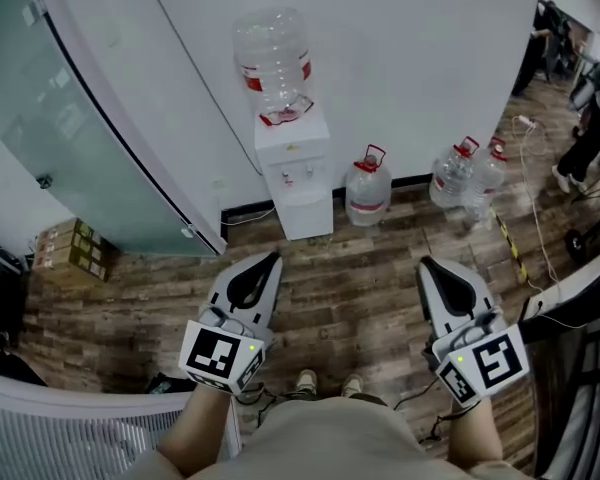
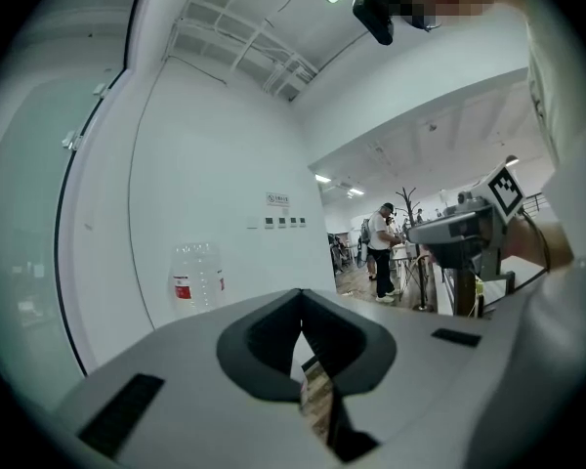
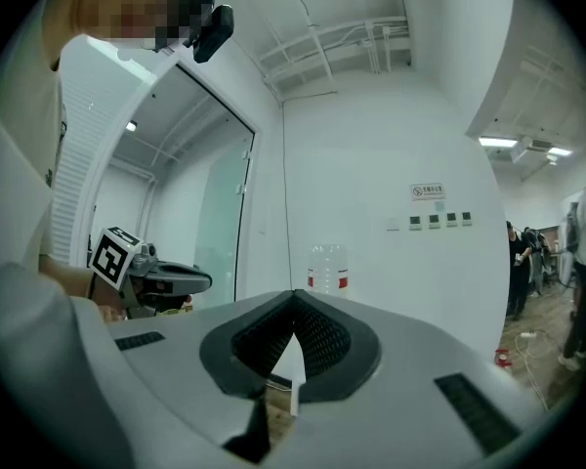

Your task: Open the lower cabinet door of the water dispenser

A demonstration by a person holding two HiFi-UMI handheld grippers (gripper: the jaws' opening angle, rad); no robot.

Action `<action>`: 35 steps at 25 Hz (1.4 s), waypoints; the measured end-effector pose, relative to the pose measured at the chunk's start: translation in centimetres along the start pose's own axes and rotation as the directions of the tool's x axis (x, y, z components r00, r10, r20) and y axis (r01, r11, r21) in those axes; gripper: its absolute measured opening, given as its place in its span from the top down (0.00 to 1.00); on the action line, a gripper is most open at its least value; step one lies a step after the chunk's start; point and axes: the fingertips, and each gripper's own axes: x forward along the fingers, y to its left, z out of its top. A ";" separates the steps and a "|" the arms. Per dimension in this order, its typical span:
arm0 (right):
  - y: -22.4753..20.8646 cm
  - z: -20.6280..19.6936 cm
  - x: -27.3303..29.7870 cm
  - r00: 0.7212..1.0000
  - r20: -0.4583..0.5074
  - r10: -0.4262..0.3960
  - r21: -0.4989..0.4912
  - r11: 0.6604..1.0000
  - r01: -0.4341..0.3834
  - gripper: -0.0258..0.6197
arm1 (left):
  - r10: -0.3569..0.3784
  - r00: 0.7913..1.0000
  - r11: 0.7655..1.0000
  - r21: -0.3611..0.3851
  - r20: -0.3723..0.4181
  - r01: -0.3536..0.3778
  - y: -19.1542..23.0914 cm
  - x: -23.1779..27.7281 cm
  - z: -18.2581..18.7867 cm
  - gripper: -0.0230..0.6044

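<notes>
We stand on a wooden floor (image 1: 370, 288) with the water dispenser (image 1: 292, 158) at our twelve o'clock, backed against a white wall (image 1: 400, 58). An upturned bottle (image 1: 272, 63), clear with a red label, sits on its top. Its lower door (image 1: 307, 213) faces us and looks shut, flush with the white body. Neither claw touches it, and both are well apart from it.

The left claw (image 1: 272, 259) is at our eleven o'clock, held level and pointing toward the dispenser. In the left gripper view its two jaws are clenched, tips pressed together, with nothing between them. The right claw (image 1: 427, 264) is at our one o'clock, also level and pointing forward. In the right gripper view its jaws are likewise clenched tip to tip and grasp nothing.

At the dispenser's three o'clock a spare jug (image 1: 368, 190) with a red cap stands on the floor just beside it. Two more jugs (image 1: 458, 173) stand farther along the same wall. At the left claw's nine o'clock, cardboard boxes (image 1: 72, 248) lie by a frosted glass wall (image 1: 60, 108). A person (image 1: 592, 133) stands at our two o'clock, at the edge of view. Our shoes (image 1: 306, 379) show at six o'clock, between the claws.
</notes>
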 end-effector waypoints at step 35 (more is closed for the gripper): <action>-8.9 -7.2 9.9 0.986 -0.141 0.085 0.066 0.995 -0.076 0.95 | 0.050 0.997 0.998 -0.043 -0.051 -0.052 3.7 11.2 -4.4 0.95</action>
